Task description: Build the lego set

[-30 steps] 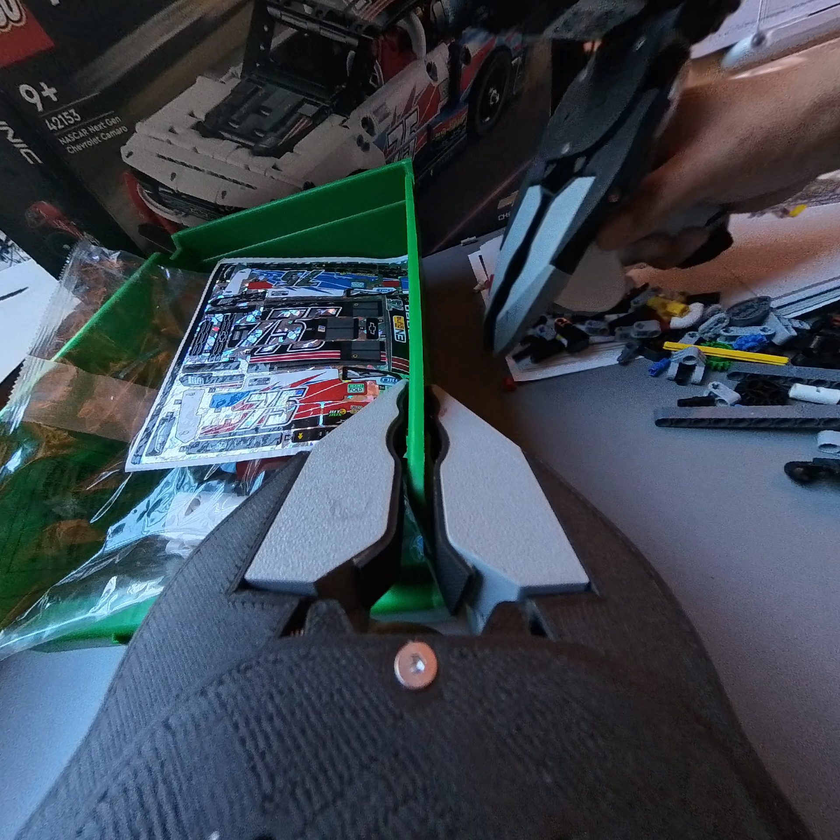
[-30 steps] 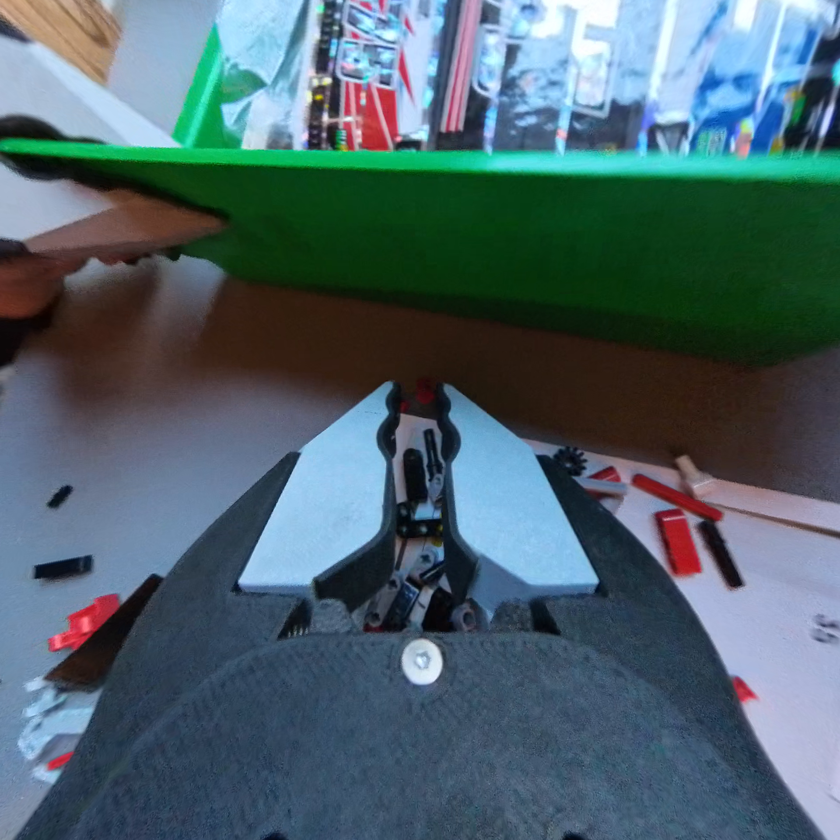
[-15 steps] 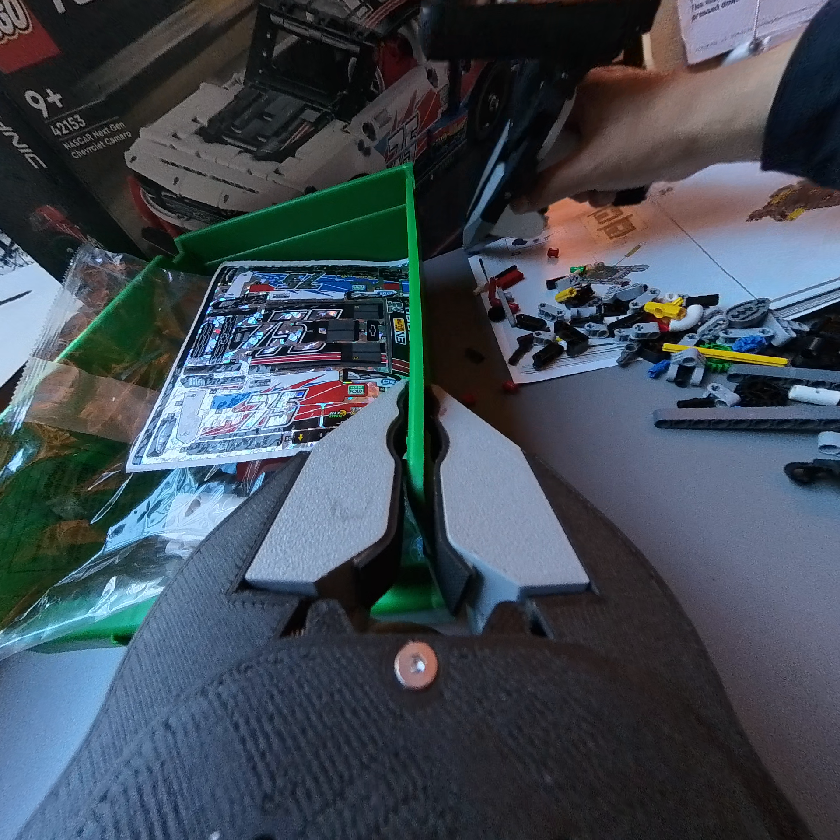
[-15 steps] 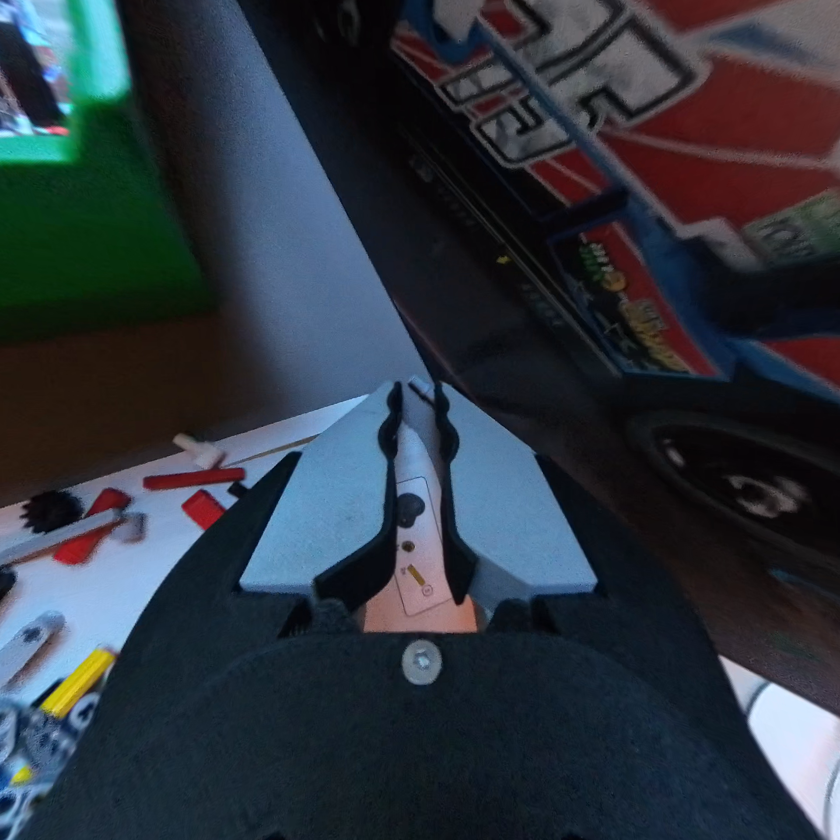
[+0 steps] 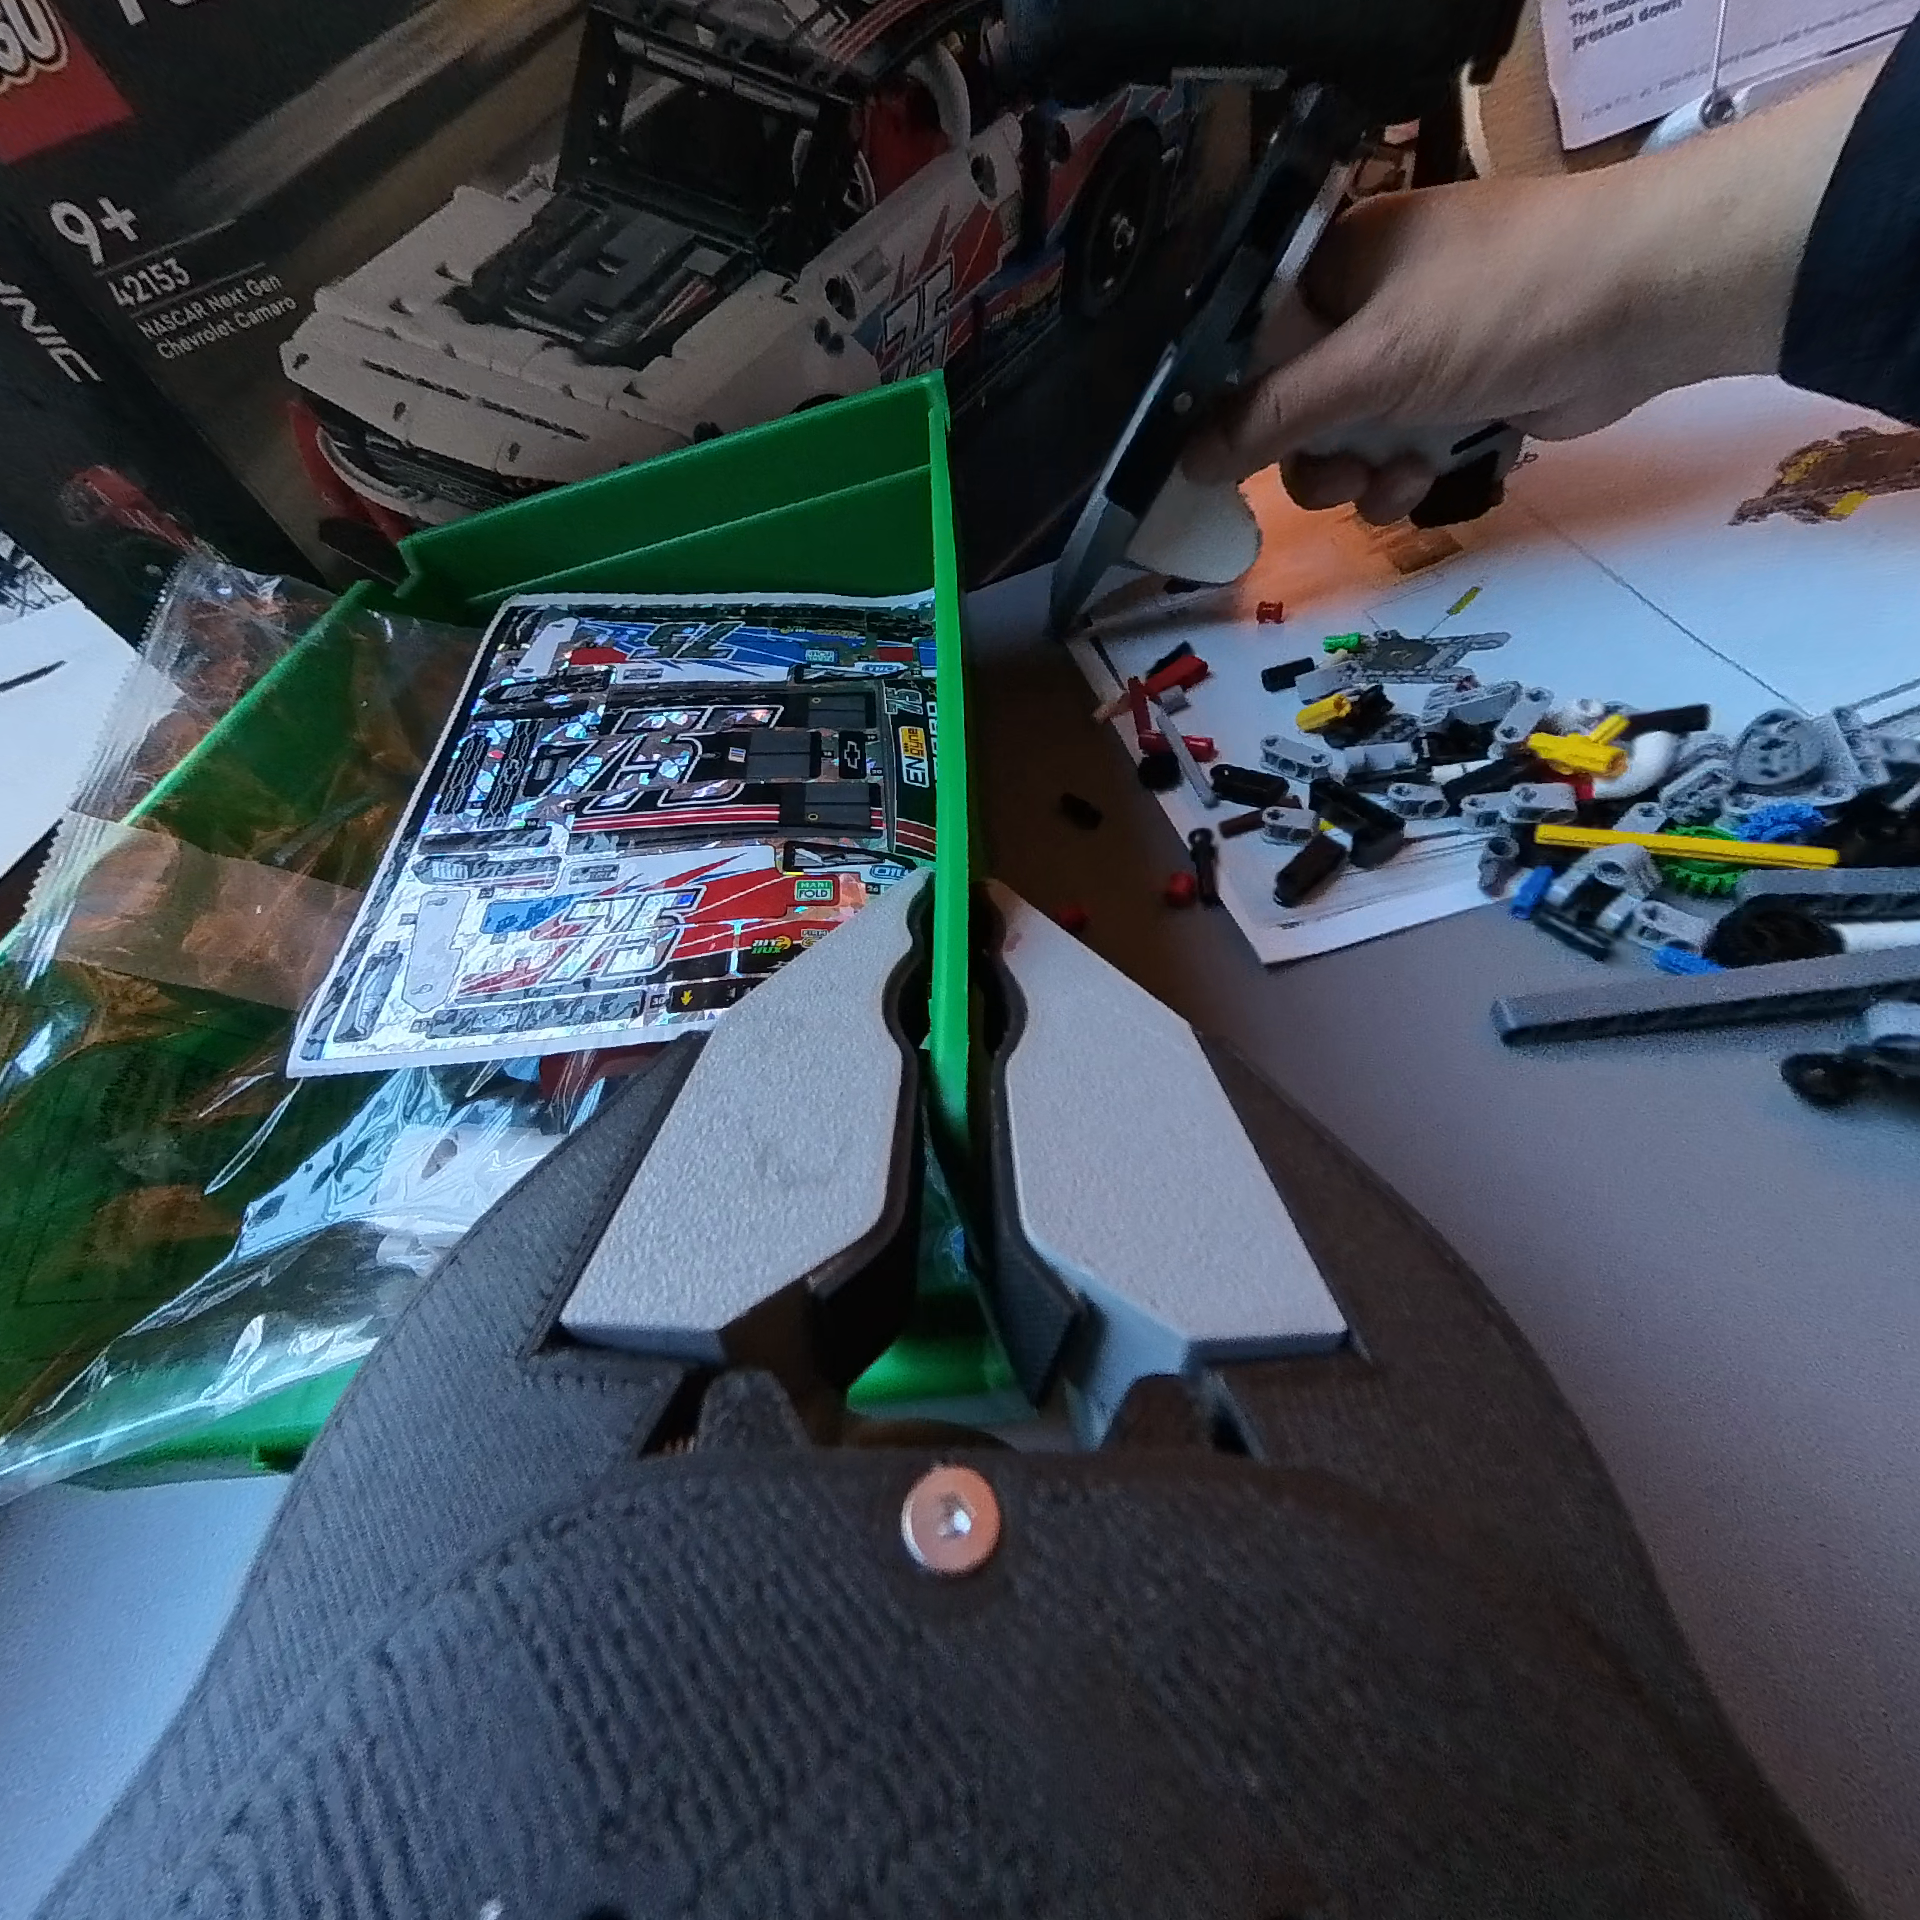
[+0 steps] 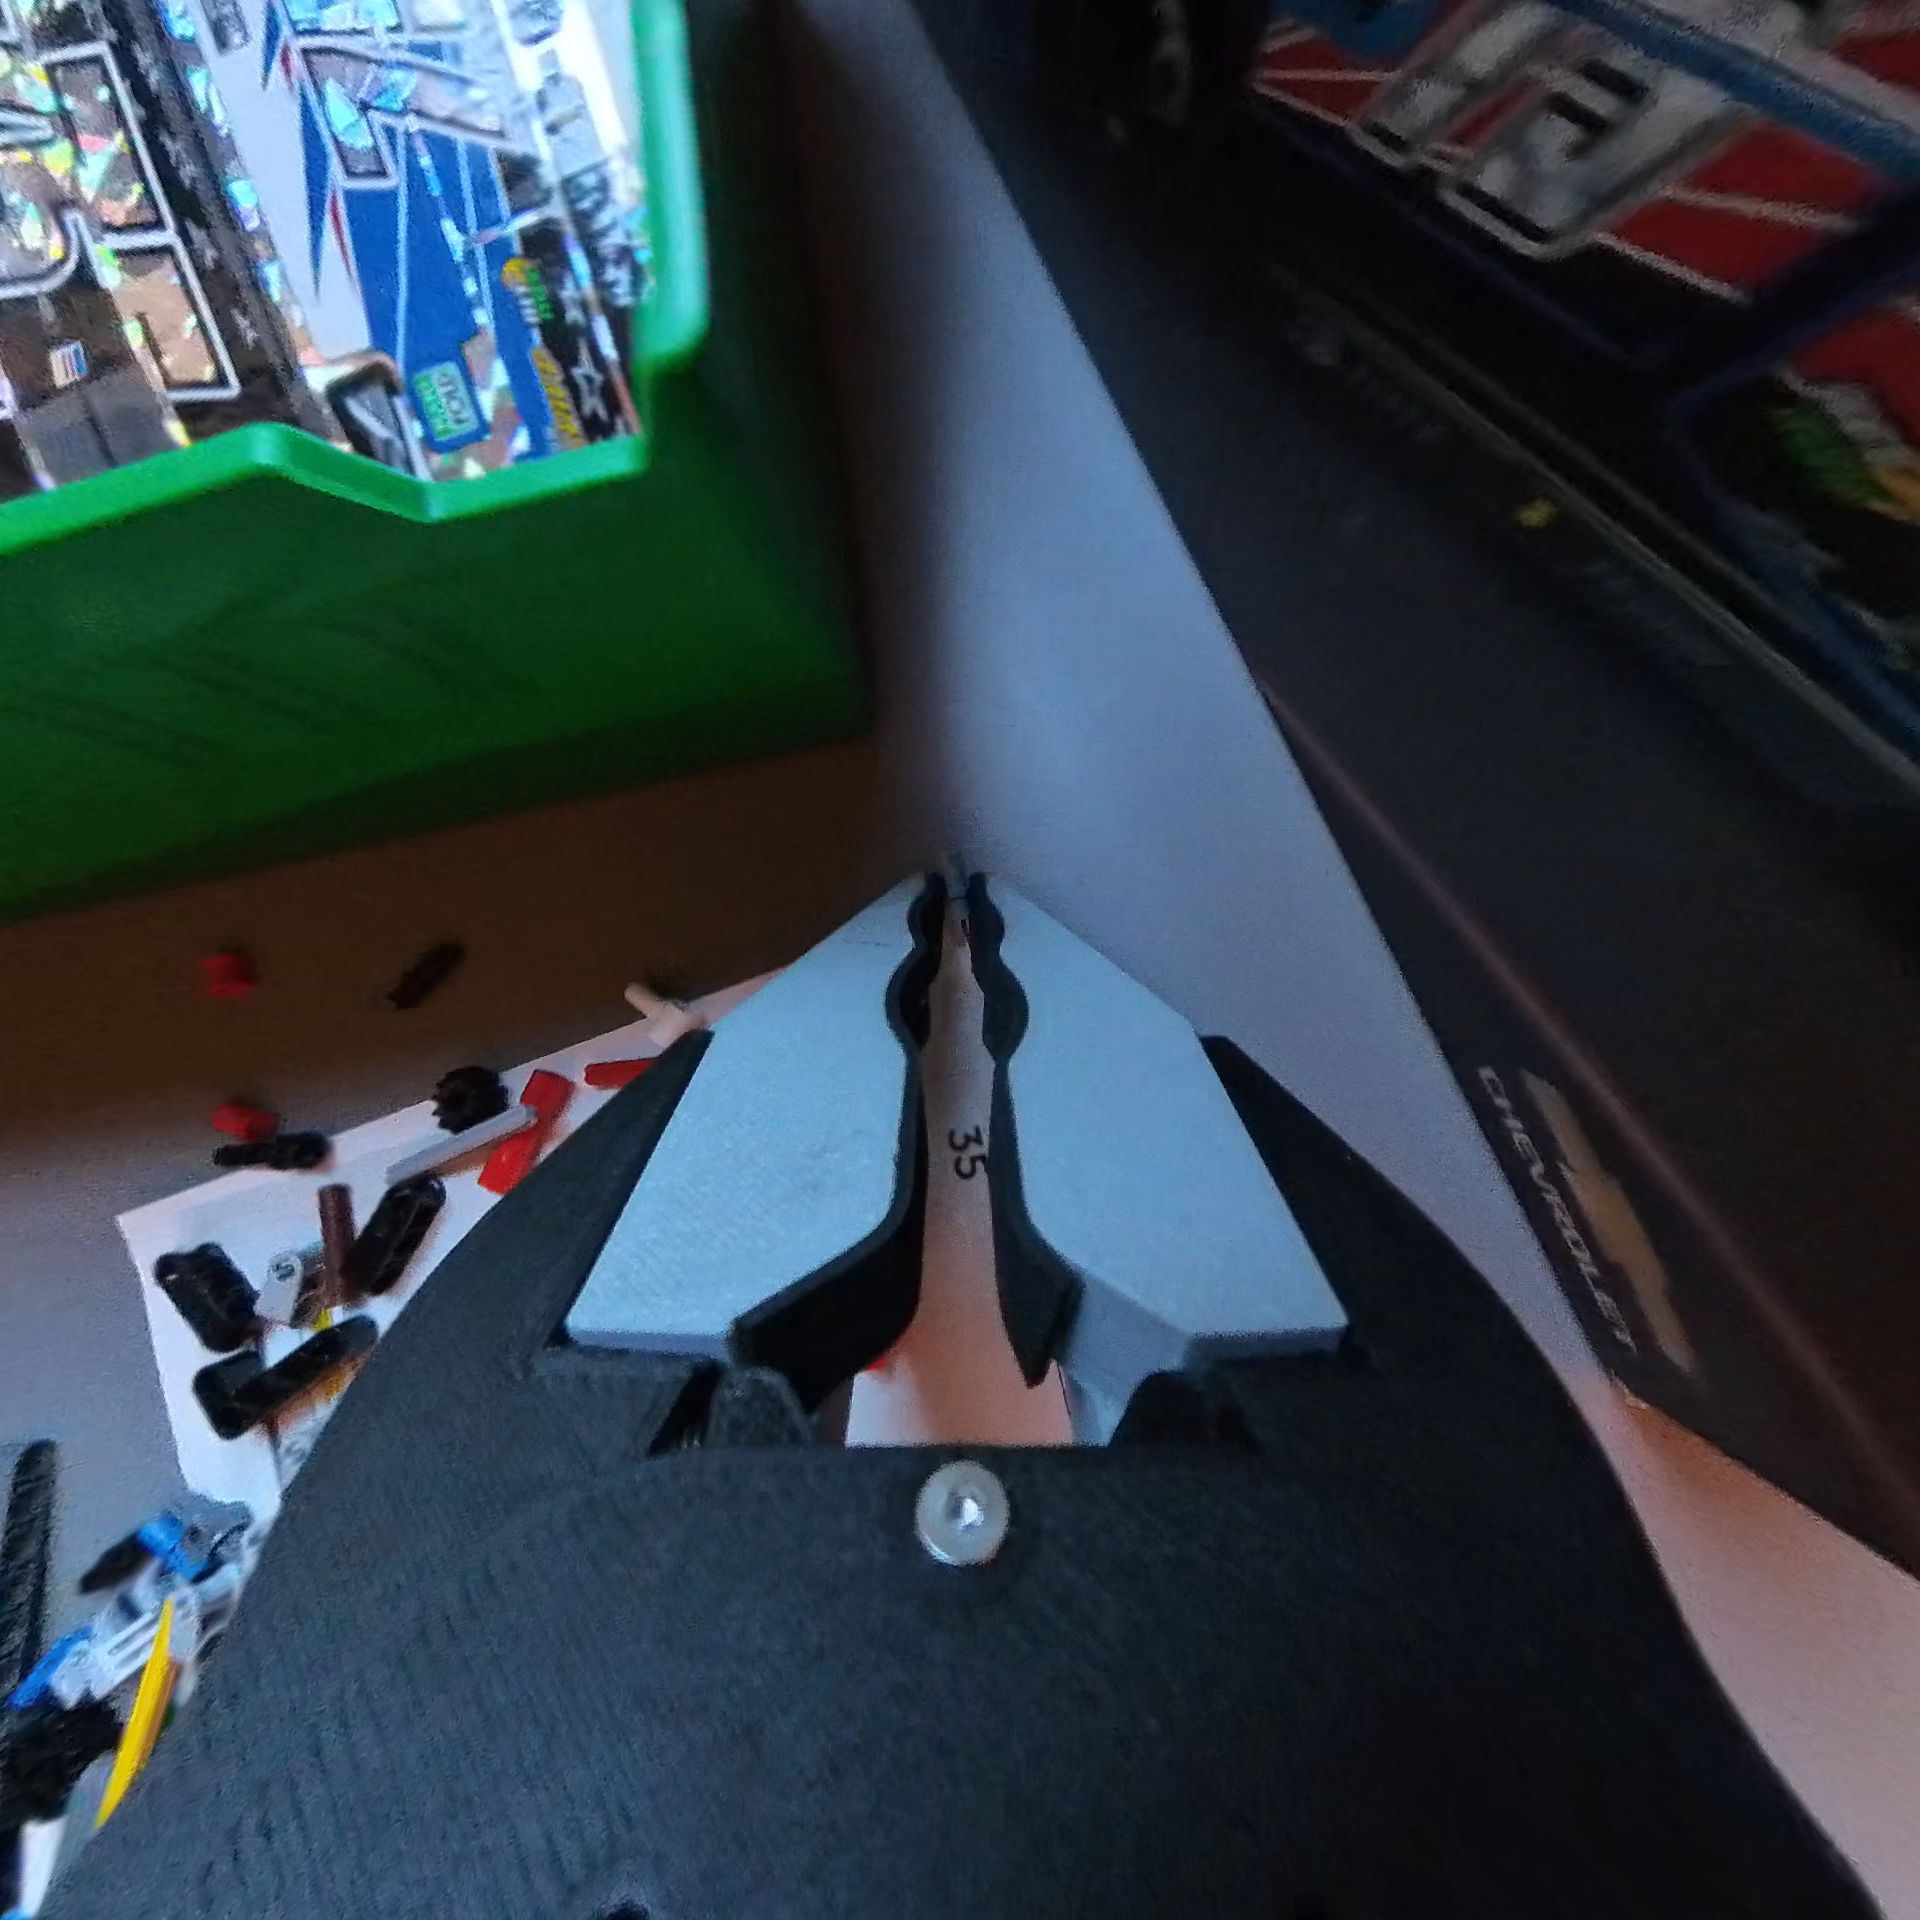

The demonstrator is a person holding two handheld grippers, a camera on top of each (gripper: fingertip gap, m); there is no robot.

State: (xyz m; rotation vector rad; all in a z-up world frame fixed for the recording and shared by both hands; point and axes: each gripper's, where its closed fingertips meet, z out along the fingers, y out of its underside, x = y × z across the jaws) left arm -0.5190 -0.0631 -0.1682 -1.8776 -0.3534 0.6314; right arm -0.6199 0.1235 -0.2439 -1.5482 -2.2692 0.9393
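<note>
My left gripper (image 5: pixel 951 930) is shut on the right wall of a green tray (image 5: pixel 940 623), one finger inside and one outside. A shiny sticker sheet (image 5: pixel 644 810) and a clear plastic bag (image 5: pixel 156 1039) lie in the tray. My right gripper (image 6: pixel 954 885) is shut, with its tips down at the far corner of a white paper sheet (image 6: pixel 312 1205). A small pale bit of that corner shows between the tips. In the left wrist view the right gripper (image 5: pixel 1062 621) stands steeply on the sheet's (image 5: pixel 1351 904) corner, held by a hand (image 5: pixel 1507 312).
A dark toy-car box (image 5: pixel 520 208) stands behind the tray, close to my right gripper (image 6: pixel 1558 520). Several small loose parts (image 5: pixel 1507 769) are piled on the sheet. A long grey beam (image 5: pixel 1704 1003) lies on the grey table. The tray's side (image 6: pixel 416 665) is to my right gripper's left. My hands' fingertips stand some 25 cm from each other.
My right gripper swung away from the tray's side wall to the sheet's far corner by the box, and its jaws closed there. My left gripper has not moved.
</note>
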